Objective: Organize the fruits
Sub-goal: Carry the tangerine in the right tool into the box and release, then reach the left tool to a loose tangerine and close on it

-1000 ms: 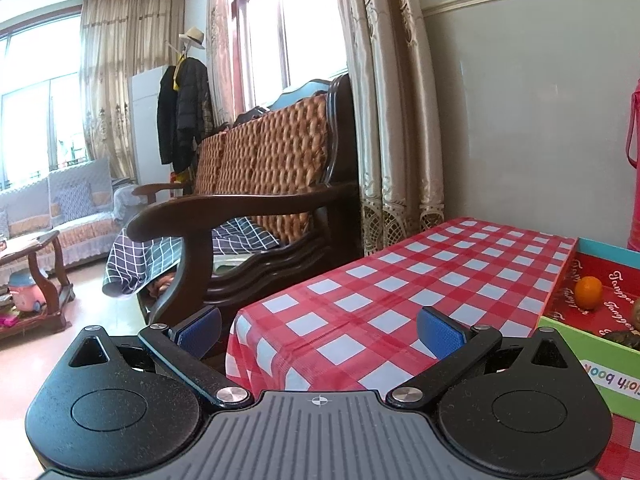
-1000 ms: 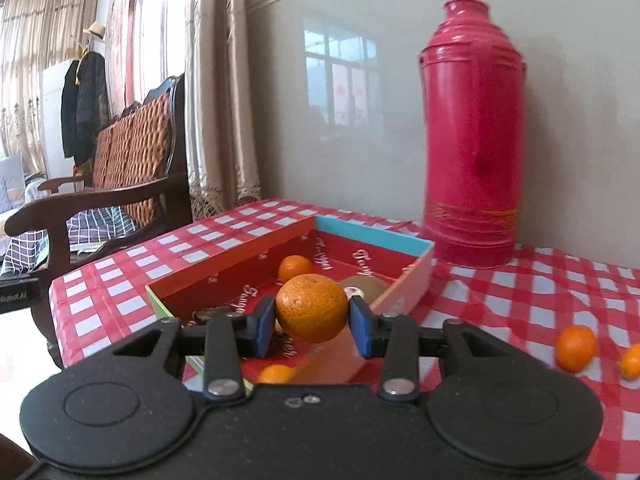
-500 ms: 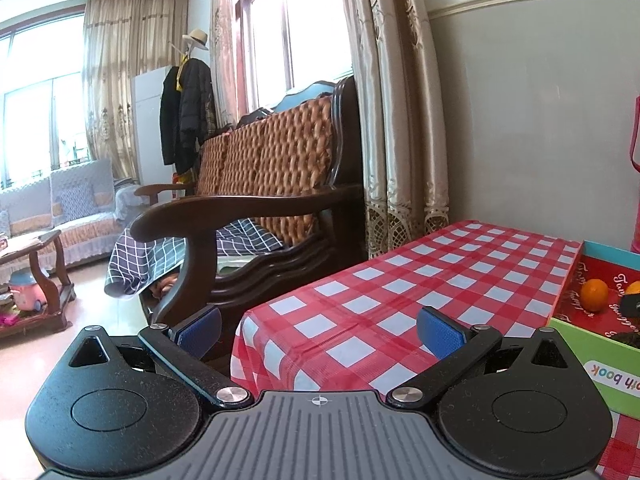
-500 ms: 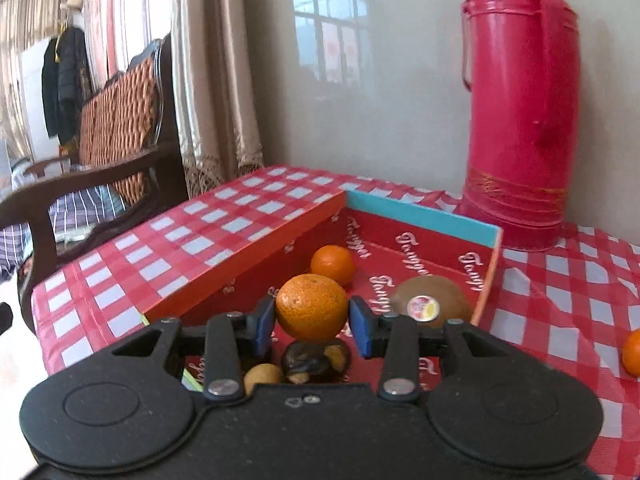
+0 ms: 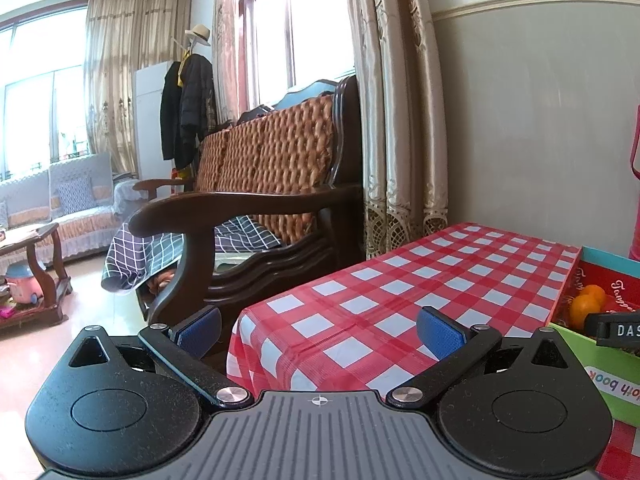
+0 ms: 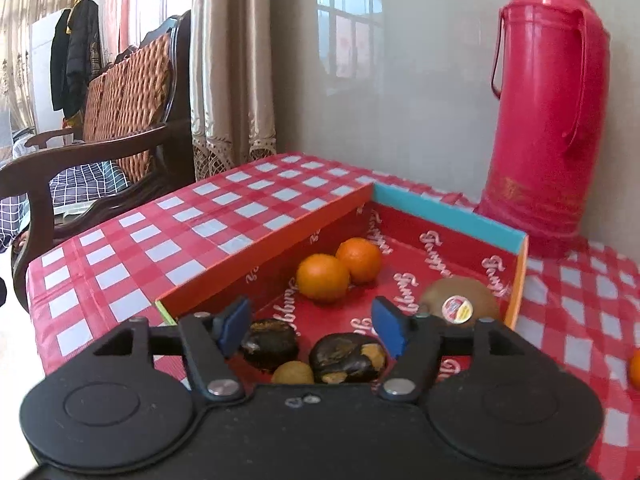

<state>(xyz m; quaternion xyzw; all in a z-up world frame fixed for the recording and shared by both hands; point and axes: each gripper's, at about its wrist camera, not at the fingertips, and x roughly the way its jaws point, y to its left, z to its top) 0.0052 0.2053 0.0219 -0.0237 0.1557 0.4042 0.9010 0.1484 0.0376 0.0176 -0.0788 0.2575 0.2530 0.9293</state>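
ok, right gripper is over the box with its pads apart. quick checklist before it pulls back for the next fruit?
1. Nothing between the pads of the right gripper, jaws opening: ok.
2. Near orange sits on the floor of the box, touching the far orange: ok.
3. Kiwi and the two dark fruits lie inside the walls: ok.
4. Path clear back over the near wall: cannot tell, the gripper body hides it.
5. Next target, a loose orange on the tablecloth at the right edge: ok, only partly in view.
6. Left gripper open, holding nothing, clear of the box: ok.
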